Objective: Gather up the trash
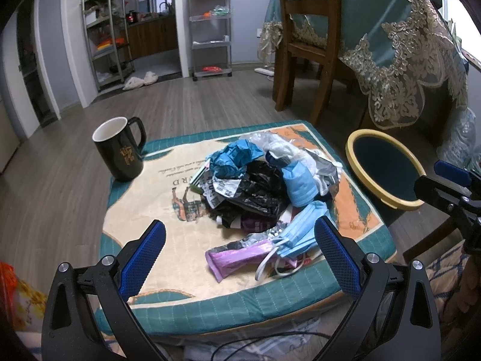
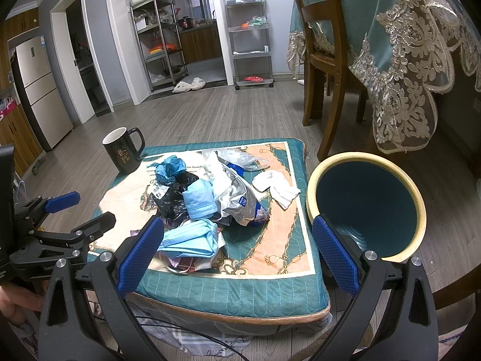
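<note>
A heap of trash (image 1: 258,186) is sitting near the middle of a green and cream cushion (image 1: 210,303) that is serving as the worktop. The heap is showing crumpled blue paper (image 1: 231,156), a black plastic bag (image 1: 258,189), several pale blue face masks (image 1: 300,186), a silver wrapper (image 2: 240,201) and a purple wrapper (image 1: 237,255) lying nearest the front edge. A white crumpled tissue (image 2: 276,188) is lying apart from the heap, toward the bin side. A black mug (image 1: 120,150) is standing upright at the far left corner of the cushion. A round bin (image 2: 366,204) with a cream rim and dark teal inside is standing on the floor just beside the cushion's right edge. The left gripper (image 1: 240,258) is hovering over the front of the cushion, its blue fingers (image 1: 144,258) spread wide and holding nothing. The right gripper (image 2: 237,255) is hanging near the front right corner, fingers (image 2: 141,252) likewise wide apart and holding nothing, one finger lying before the bin.
</note>
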A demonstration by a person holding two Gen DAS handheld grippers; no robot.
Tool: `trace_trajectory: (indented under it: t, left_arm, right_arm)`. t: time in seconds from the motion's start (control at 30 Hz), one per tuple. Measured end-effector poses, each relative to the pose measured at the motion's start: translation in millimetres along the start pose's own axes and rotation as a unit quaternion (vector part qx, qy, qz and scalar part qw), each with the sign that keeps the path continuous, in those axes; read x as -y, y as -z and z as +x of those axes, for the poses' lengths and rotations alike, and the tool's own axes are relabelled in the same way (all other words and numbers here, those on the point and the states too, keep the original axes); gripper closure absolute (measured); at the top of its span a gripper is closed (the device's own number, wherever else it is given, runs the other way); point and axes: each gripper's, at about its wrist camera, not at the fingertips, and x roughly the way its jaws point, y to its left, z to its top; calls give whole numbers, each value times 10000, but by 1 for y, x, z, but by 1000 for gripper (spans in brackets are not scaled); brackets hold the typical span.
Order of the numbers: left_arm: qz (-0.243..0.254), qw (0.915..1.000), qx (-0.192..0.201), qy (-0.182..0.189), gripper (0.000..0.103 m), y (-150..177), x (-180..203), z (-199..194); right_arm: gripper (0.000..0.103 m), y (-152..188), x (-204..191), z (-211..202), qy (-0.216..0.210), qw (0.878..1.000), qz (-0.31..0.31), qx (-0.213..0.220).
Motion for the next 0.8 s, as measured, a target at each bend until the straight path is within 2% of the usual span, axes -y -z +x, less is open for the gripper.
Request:
trace_trajectory:
  t: [0.27,0.5,0.67,0.8]
  left_arm:
    - [-346,9987,-383,40,5,-3,-19,14]
    - [-663,9955,-652,170,7,-16,-34,32]
    - [-681,9926,-926,388,30,-36,-39,53]
    - [-577,9919,-1021,487,34,-56,-37,73]
  right_arm:
    - [6,2,-1,6,7,9998,23,-182]
    - [6,1,4,17,-200,9989,110,-398]
    - [8,-4,3,28,-310,9978,154,-571]
    - [8,-9,2,35,-345,9974,75,-621]
